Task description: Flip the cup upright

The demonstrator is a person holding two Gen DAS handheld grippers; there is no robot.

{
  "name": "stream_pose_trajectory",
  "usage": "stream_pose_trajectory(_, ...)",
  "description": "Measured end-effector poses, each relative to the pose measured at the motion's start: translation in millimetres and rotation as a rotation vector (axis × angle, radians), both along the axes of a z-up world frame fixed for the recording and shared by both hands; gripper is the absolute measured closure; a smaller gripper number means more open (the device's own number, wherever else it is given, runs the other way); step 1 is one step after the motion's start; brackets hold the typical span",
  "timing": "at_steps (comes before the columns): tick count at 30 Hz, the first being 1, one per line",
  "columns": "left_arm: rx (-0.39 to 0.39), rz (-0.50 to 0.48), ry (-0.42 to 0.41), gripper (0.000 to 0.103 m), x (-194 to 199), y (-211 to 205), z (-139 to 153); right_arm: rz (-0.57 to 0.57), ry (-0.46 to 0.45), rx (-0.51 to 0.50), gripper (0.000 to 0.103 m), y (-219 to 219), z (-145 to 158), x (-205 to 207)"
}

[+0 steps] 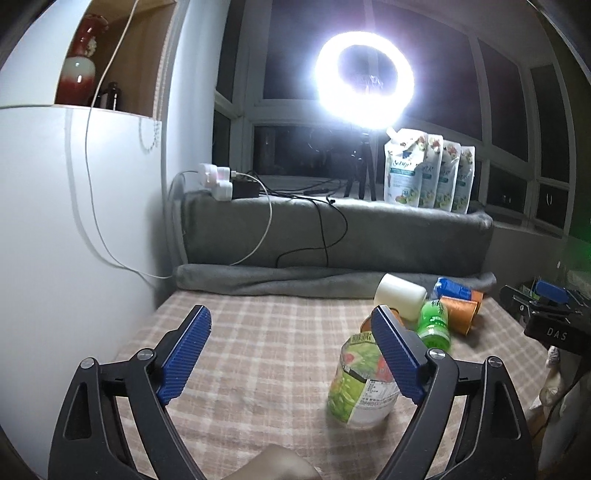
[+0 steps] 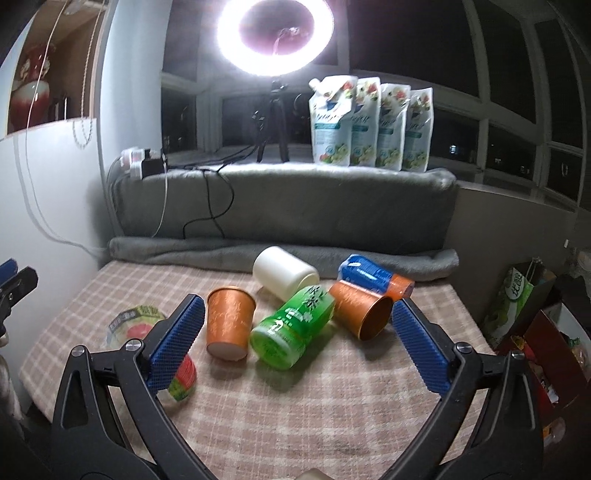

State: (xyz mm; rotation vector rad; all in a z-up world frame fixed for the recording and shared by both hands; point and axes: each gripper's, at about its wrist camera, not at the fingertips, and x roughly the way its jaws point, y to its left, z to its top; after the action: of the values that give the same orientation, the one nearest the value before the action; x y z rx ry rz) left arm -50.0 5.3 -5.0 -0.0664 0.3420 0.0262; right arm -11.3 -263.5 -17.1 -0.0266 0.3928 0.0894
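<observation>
Several cups lie on a checked cloth [image 2: 295, 413]. An orange cup [image 2: 229, 322] lies tipped with its base toward me. A green cup [image 2: 291, 330] lies on its side beside it, and a second orange cup [image 2: 362, 312] lies with its mouth toward me. A white cup [image 2: 282, 275] and a blue and orange cup [image 2: 373, 277] lie behind. A clear labelled cup [image 1: 360, 380] stands mouth down by the left gripper's right finger. My left gripper [image 1: 291, 325] is open and empty. My right gripper [image 2: 295, 317] is open and empty above the orange and green cups.
A grey blanket [image 2: 288, 210] covers the ledge behind, with a rolled edge at the cloth's back. A ring light on a tripod [image 2: 275, 33], refill pouches [image 2: 369, 125] and a power strip with cables [image 2: 142, 162] stand on the ledge. A white cabinet [image 1: 55, 240] is left. Boxes [image 2: 535, 350] stand right.
</observation>
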Motion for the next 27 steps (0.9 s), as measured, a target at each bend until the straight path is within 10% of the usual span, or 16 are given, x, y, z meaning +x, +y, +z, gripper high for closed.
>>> stream_pose_trajectory(27,-0.025,-0.02,0.005,0.012,3.4,-3.0,1.1,-0.057,-0.077,-0.013,0.0,-4.3,7.6,-6.0)
